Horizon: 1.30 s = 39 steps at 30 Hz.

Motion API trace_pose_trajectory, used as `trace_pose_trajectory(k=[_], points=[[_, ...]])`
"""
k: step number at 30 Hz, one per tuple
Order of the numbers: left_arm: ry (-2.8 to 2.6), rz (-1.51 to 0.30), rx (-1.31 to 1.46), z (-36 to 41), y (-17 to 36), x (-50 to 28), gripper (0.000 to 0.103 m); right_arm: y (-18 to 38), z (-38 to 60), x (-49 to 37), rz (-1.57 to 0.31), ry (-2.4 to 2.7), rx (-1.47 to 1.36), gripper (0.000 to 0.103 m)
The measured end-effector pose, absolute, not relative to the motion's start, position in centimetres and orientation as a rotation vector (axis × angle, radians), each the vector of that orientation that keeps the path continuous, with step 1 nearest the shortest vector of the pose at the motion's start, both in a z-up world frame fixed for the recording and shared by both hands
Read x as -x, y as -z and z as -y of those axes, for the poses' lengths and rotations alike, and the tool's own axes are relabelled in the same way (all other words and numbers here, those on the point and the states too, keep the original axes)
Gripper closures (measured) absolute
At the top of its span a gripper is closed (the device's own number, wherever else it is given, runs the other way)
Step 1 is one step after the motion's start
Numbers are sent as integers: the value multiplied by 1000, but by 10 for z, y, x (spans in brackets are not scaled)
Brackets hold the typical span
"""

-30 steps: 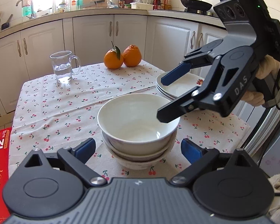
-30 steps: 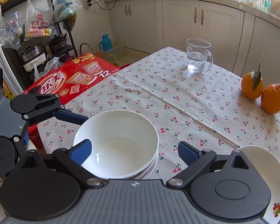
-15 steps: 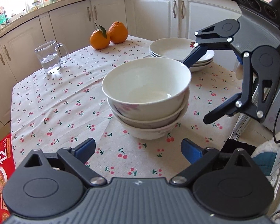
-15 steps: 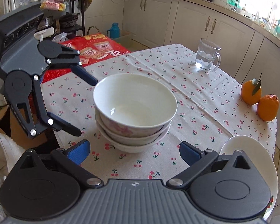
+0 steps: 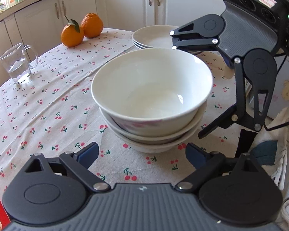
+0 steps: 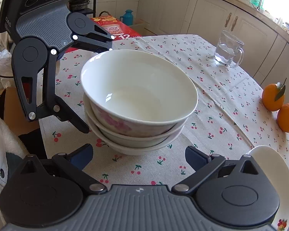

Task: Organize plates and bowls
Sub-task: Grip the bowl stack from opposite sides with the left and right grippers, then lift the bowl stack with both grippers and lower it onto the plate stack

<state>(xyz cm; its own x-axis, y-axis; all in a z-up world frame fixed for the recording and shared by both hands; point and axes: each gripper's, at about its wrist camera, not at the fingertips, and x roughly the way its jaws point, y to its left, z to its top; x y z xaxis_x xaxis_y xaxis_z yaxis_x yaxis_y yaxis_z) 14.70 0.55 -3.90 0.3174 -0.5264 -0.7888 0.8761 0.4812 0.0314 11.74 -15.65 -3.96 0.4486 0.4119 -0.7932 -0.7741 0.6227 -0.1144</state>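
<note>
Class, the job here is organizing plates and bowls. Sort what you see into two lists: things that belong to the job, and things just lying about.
Belongs to the job:
stack of bowls
stack of plates
left gripper
right gripper

Just lying about:
glass mug
two oranges
red box

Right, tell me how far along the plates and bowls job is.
Done: three bowls sit nested on the tablecloth, and the plates are stacked behind them. In hand: nothing. The left gripper and right gripper flank the bowl stack, both open, the left one's jaws just narrowing slightly. Left: probably gripping and moving the bowl stack.
</note>
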Motion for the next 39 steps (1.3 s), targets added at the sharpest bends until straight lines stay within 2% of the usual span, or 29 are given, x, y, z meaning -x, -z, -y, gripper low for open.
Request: trace_pose_trajectory(k=[4, 7, 12, 22, 39], points=[[1038, -809, -568, -2, 39, -152, 9, 38, 155, -124, -809, -805, 515, 0], [1082, -813, -588, 0, 38, -157, 14, 37, 154, -129, -813, -832, 522, 1], [1117, -817, -600, 2, 36, -163, 15, 39, 150, -136, -825, -846, 543, 1], [1177, -827, -606, 2, 34, -166, 21, 35, 151, -142, -844, -914, 515, 10], [1238, -801, -631, 3, 33, -168, 24, 35, 150, -148, -870, -928, 517, 11]])
